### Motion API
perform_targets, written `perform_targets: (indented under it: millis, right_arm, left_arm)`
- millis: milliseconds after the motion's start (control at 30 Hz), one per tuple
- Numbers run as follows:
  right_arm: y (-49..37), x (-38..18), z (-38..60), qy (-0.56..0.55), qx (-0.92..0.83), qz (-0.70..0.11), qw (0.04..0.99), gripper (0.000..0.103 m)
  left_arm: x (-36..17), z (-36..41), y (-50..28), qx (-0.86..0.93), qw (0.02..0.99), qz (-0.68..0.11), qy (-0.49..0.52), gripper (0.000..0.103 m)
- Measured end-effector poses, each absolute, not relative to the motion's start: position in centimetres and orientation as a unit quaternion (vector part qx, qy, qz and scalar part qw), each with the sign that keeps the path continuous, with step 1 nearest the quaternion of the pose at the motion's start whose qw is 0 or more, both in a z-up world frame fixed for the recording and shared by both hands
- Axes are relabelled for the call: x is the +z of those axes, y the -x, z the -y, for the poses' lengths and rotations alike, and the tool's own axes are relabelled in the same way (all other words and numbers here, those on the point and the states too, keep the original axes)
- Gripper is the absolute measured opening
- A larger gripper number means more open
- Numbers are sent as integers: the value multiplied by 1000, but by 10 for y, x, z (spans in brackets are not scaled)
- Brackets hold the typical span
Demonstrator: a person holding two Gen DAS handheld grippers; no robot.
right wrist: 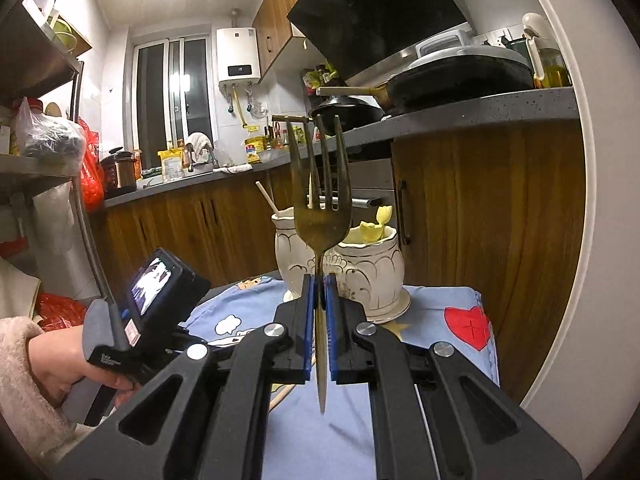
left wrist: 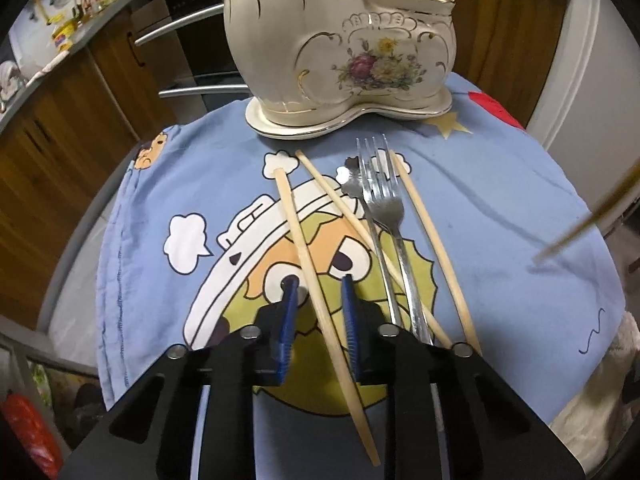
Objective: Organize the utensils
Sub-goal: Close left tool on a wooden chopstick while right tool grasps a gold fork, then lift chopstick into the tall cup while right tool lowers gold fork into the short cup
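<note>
L fingers (left wrist: 320,284) apart round wooden chopstick (left wrist: 308,264), R fingers (right wrist: 319,292) clamped on metal fork (right wrist: 320,208)

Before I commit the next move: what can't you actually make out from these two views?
- Left wrist view: the chopstick lies between the left gripper pads; whether they press it is unclear.
- Left wrist view: handle ends of the fork and spoon are hidden behind the gripper body.
- Right wrist view: the holder interior is hidden by its rim and the held fork.
</note>
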State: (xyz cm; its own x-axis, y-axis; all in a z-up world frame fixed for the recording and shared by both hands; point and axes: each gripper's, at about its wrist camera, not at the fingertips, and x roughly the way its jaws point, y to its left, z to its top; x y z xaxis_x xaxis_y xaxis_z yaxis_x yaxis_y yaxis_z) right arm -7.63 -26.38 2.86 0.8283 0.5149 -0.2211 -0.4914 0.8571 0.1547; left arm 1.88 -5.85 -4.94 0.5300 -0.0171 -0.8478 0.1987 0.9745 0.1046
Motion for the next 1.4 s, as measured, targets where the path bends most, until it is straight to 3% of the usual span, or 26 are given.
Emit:
perform_targets:
  millis: [167, 233, 667, 1000, 1400]
  right_arm:
    - [75, 30, 270, -58, 267, -129, 953, 6]
    - [77, 29, 271, -60, 268, -127, 953, 6]
    - [79, 26, 270, -59, 256, -124, 957, 6]
    - [73, 29, 268, -56, 234, -130, 962, 6]
    - [43, 62, 262, -58, 213, -102, 970, 6]
  left_arm:
    - [-49, 56, -27, -64, 870, -481, -90, 16]
    - [-49, 54, -28, -59, 871, -478, -93, 9]
    - [-32, 36, -7, -67, 904, -413, -86, 7]
    - [-1, 31, 27, -146, 936, -314, -62, 7]
    - [51, 29, 37, -180, 974, -131, -38, 7]
